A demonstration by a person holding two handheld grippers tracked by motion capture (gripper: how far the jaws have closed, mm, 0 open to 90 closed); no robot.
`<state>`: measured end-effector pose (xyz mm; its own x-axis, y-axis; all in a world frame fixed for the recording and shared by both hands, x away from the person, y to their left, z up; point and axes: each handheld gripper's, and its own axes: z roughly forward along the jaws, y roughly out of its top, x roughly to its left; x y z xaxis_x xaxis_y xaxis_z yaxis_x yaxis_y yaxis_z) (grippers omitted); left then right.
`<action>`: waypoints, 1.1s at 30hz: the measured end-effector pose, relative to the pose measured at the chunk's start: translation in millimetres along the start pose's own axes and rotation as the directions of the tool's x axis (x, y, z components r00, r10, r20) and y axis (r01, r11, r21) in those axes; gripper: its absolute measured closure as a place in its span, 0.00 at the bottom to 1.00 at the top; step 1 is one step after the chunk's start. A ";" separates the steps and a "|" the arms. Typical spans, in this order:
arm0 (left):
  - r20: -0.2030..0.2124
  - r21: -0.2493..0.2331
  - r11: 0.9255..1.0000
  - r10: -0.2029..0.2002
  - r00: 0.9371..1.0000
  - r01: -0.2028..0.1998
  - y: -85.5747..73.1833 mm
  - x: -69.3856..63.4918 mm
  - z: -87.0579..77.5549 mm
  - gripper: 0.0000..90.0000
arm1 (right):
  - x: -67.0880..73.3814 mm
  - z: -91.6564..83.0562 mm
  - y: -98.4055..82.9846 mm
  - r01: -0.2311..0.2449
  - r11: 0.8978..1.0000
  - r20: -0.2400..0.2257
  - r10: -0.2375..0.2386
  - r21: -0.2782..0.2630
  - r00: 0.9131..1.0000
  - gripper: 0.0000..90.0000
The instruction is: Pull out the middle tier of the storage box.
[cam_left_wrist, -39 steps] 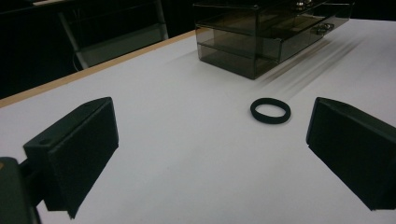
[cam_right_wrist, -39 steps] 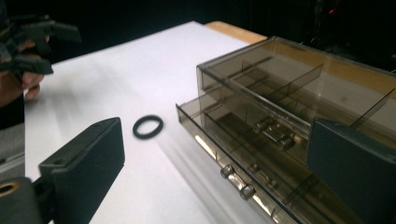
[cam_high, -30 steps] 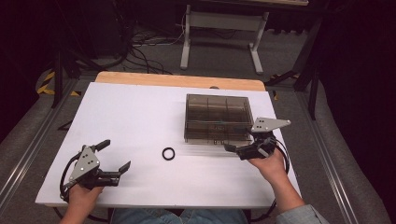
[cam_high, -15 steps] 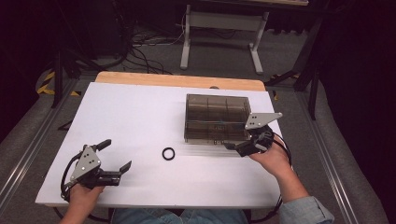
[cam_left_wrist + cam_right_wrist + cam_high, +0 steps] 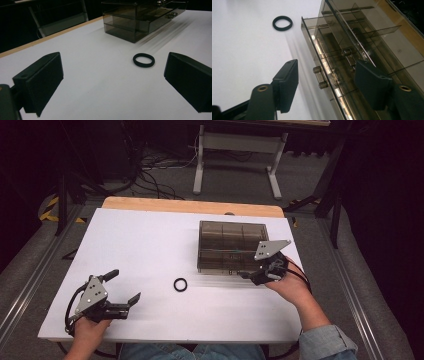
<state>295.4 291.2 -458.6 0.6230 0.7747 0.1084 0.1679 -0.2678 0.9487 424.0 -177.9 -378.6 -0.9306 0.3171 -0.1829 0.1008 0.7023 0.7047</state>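
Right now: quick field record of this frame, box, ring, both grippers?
box: smoky clear plastic organiser box with dividers, right half of white table
drawer: bottom one slightly out, small knob on its front
ring: small black ring, flat on table, left of box front, untouched
right gripper: at drawer front, jaws astride knob, have just been closing, no contact seen
left gripper: open, holds nothing

box: smoked clear plastic organiser box (image 5: 352, 50), dividers inside, lid down, standing flat on the table
drawer front: the lower front panel (image 5: 317, 60) runs between my right jaws, one jaw outside it, the other over the compartments
handle: small clear bar on two round studs (image 5: 319, 77), upright on that front, in the gap of my right jaws, pads not touching it
right jaws: just been closing
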 end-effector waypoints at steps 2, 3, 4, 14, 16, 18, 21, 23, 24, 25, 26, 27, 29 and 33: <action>0.000 0.000 1.000 0.000 1.000 0.000 0.0 0.0 0.1 0.03 | -0.1 1.7 0.8 0.025 1.000 -0.001 -0.025 0.015 1.000 0.42; 0.001 0.001 1.000 0.000 1.000 0.000 0.0 -0.1 0.1 0.03 | -0.6 2.6 1.1 0.038 0.999 0.000 -0.038 0.018 0.999 0.42; 0.001 0.001 1.000 0.000 1.000 0.000 0.0 -0.1 0.1 0.03 | -0.5 3.6 1.6 0.038 0.999 -0.004 -0.038 0.026 0.999 0.42; 0.001 0.000 1.000 -0.002 1.000 0.002 0.1 -0.1 0.1 0.03 | 1.0 21.0 4.1 0.105 0.986 0.004 -0.107 0.127 0.994 0.48; 0.001 -0.001 1.000 -0.004 1.000 0.004 0.0 0.1 0.2 0.03 | 1.1 24.8 4.3 0.112 0.983 0.006 -0.114 0.148 0.994 0.48; 0.001 0.000 1.000 -0.004 1.000 0.004 0.0 0.4 0.1 0.03 | 0.8 29.1 4.8 0.128 0.978 0.008 -0.131 0.166 0.991 0.49; 0.001 0.000 1.000 -0.004 1.000 0.004 0.0 0.3 0.1 0.03 | 1.3 34.1 5.1 0.137 0.971 0.008 -0.142 0.194 0.990 0.50; 0.001 -0.001 1.000 -0.005 1.000 0.005 0.0 0.2 -0.1 0.03 | 1.7 37.1 5.0 0.142 0.968 0.014 -0.148 0.209 0.989 0.51; 0.001 -0.001 1.000 -0.004 1.000 0.004 0.1 0.2 -0.1 0.03 | 1.6 37.8 5.3 0.146 0.965 0.011 -0.152 0.218 0.988 0.52; 0.001 -0.001 1.000 -0.005 1.000 0.005 0.0 0.3 -0.1 0.03 | 2.1 38.9 5.0 0.143 0.965 0.001 -0.147 0.221 0.989 0.52; 0.001 -0.001 1.000 -0.005 1.000 0.005 0.0 0.4 -0.1 0.03 | 1.7 40.2 4.9 0.153 0.962 0.005 -0.159 0.226 0.987 0.53; 0.001 -0.001 1.000 -0.005 1.000 0.005 0.0 0.4 0.0 0.03 | 1.7 40.4 5.3 0.148 0.961 0.010 -0.154 0.233 0.988 0.53; 0.001 -0.001 1.000 -0.004 1.000 0.004 0.0 0.2 0.1 0.03 | 1.6 42.3 4.9 0.150 0.958 0.006 -0.156 0.243 0.988 0.54; 0.002 0.001 1.000 -0.004 1.000 0.004 -0.1 0.3 0.2 0.03 | 1.2 47.1 3.5 0.163 0.950 0.007 -0.171 0.267 0.985 0.56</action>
<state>295.7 291.4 -458.6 0.6238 0.7746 0.1044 0.1707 -0.2654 0.9489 439.7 -145.1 -408.7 -0.9318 0.1966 -0.3051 0.0383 0.8891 0.4561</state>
